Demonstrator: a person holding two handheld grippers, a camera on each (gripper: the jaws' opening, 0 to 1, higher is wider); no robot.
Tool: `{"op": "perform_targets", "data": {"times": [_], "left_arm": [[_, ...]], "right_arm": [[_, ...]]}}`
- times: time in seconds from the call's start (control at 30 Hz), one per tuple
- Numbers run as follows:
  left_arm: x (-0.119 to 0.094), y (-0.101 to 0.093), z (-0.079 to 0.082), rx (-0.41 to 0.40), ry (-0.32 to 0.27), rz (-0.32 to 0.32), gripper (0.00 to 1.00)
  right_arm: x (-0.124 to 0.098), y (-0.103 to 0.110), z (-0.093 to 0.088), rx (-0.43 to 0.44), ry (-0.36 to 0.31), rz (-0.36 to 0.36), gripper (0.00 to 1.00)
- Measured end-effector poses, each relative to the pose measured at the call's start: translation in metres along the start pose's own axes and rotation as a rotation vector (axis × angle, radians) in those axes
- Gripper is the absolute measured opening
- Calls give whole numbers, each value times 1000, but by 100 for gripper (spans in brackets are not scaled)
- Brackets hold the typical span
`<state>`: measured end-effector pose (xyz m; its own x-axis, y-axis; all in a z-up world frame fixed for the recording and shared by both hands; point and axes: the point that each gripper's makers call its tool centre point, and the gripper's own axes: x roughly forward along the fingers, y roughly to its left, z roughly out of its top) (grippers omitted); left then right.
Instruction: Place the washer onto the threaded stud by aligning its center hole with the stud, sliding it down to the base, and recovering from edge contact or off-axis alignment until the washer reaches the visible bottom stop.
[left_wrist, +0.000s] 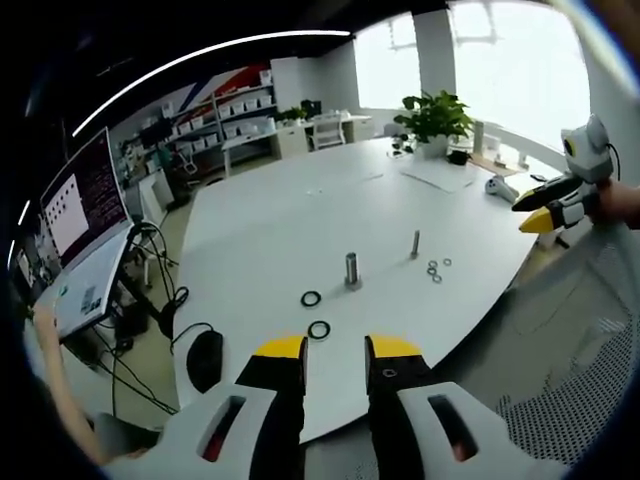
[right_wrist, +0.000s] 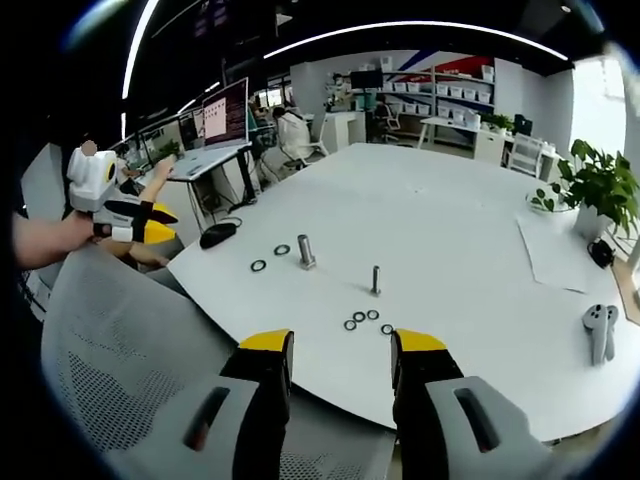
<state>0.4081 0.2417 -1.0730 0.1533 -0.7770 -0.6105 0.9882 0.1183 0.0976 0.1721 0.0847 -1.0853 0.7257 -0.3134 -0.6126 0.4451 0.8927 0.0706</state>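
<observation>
Claws: your left claw (left_wrist: 335, 347) and right claw (right_wrist: 340, 342) both gape empty off the desk (right_wrist: 450, 230) edge | two black rings (left_wrist: 315, 314), three small washers (right_wrist: 364, 319) loose | two studs (right_wrist: 338, 264) beyond, wide room around.

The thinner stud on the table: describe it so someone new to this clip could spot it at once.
On the big white table, two upright metal posts stand near the edge facing the tongs. The thinner stud is the slim one, closest to the cluster of small washers. Its neighbour, the thick post, is stouter and has two larger dark rings lying beside it.
</observation>
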Motion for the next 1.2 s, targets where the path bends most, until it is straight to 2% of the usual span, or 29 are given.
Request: {"op": "perform_targets", "data": {"times": [0.5, 0.8, 0.93, 1.07, 1.2], "left_arm": [[3, 4, -8, -4, 49, 9, 20], [4, 4, -10, -4, 56, 5, 20], [4, 5, -12, -3, 68, 13, 19], [3, 6, -9, -7, 48, 22, 18], [4, 5, -11, -6, 64, 17, 18]], "right_arm": [[1, 11, -1, 0, 16, 53, 43], [1, 13, -4, -1, 30, 65, 42], [1, 15, -3, -3, 24, 77, 42], [0, 18, -2, -4, 20, 86, 42], [0, 21, -1, -14, 14, 101, 42]]}}
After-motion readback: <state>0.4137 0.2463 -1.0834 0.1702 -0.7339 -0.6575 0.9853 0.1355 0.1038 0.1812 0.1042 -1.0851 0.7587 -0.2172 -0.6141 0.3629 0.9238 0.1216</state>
